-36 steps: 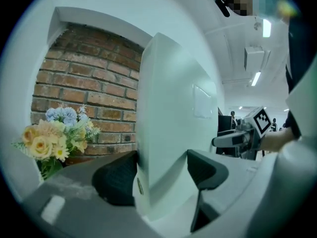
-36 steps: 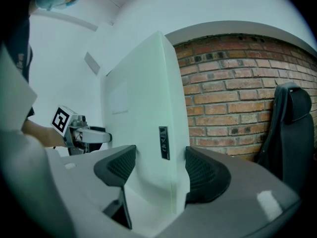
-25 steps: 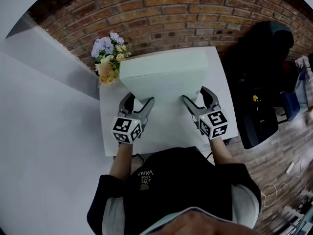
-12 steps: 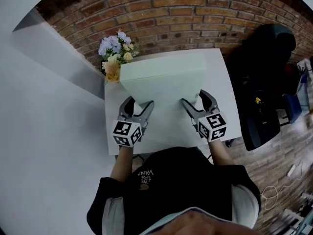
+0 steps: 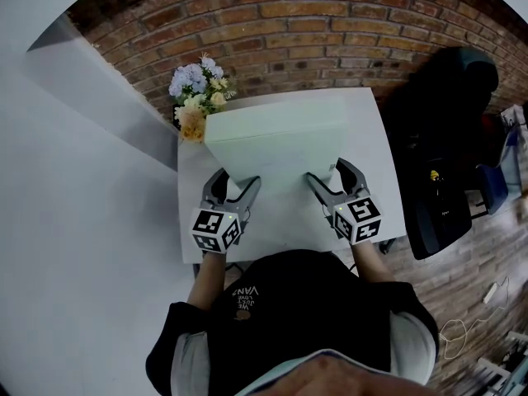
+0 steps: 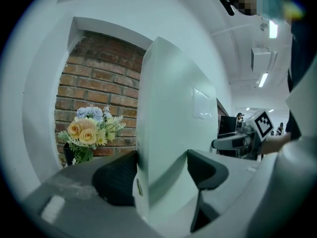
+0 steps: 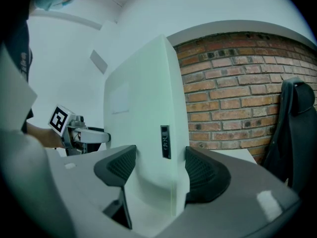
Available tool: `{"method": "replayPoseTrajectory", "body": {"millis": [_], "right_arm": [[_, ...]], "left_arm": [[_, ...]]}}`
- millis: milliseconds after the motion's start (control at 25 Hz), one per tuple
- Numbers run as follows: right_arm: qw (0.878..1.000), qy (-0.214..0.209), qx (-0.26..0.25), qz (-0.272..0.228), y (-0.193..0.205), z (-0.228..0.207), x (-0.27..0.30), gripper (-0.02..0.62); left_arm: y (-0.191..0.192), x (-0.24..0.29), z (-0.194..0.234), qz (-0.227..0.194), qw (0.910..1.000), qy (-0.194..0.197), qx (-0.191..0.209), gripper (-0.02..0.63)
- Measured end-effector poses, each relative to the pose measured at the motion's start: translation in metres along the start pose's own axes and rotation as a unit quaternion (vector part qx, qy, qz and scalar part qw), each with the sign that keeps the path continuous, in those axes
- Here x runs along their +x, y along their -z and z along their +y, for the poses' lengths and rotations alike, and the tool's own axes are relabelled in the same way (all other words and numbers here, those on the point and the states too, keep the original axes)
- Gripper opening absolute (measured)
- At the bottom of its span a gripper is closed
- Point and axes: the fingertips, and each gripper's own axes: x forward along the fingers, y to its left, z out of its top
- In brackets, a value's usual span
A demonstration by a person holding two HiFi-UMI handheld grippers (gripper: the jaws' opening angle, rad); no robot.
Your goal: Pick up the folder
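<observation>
A pale green box folder (image 5: 276, 134) stands upright over the white table (image 5: 373, 147), held at its two lower corners. My left gripper (image 5: 237, 180) is shut on its left edge. In the left gripper view both dark pads press the folder (image 6: 173, 128) between them, and my left gripper (image 6: 158, 175) has nothing else in it. My right gripper (image 5: 327, 172) is shut on the right edge. In the right gripper view the folder's spine (image 7: 146, 108), with a small black label, fills my right gripper (image 7: 156, 167) from pad to pad.
A bunch of pale blue and yellow flowers (image 5: 196, 97) stands at the table's far left corner, close to the folder. A brick wall (image 5: 313, 31) runs behind the table. A black chair (image 5: 445, 147) stands to the right of the table.
Both grippers have come a little toward me with the folder still between them. The hold on each edge is the same.
</observation>
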Motion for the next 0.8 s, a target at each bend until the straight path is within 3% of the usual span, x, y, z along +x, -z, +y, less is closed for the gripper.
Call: {"method": "replayPoseTrajectory", "body": {"millis": [800], "right_arm": [[1.0, 0.005, 0.006, 0.003, 0.003, -0.01, -0.007, 0.299]], "left_arm": [[0.0, 0.006, -0.011, 0.006, 0.9999, -0.006, -0.008, 0.328]]}}
